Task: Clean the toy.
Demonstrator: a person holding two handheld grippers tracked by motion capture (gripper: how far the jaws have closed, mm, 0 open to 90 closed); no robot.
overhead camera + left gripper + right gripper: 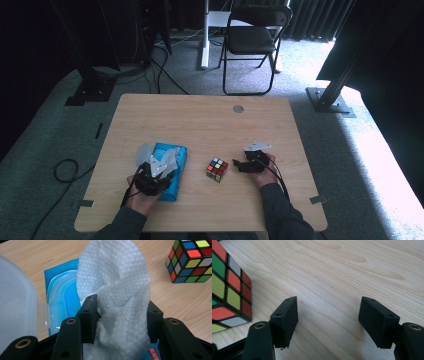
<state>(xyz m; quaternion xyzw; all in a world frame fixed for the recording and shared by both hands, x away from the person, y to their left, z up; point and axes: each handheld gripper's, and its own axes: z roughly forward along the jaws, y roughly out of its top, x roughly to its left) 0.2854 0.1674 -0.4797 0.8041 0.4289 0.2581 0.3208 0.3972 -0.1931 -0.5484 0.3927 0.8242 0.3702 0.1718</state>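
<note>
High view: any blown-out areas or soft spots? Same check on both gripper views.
High view: daylight blows out the carpet at right, back of room near black, whole frame soft. Left gripper view: wipe sharp, translucent lid at left blurred. Right gripper view: even light, wood grain of the table crisp, cube cropped at the edge.

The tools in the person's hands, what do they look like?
Both the left tool and right tool are black, each with two blocky jaws and brass-ringed holes. A grey three-cornered plate sits on top, a black cable trails back, and the person wears dark grey sleeves.
</note>
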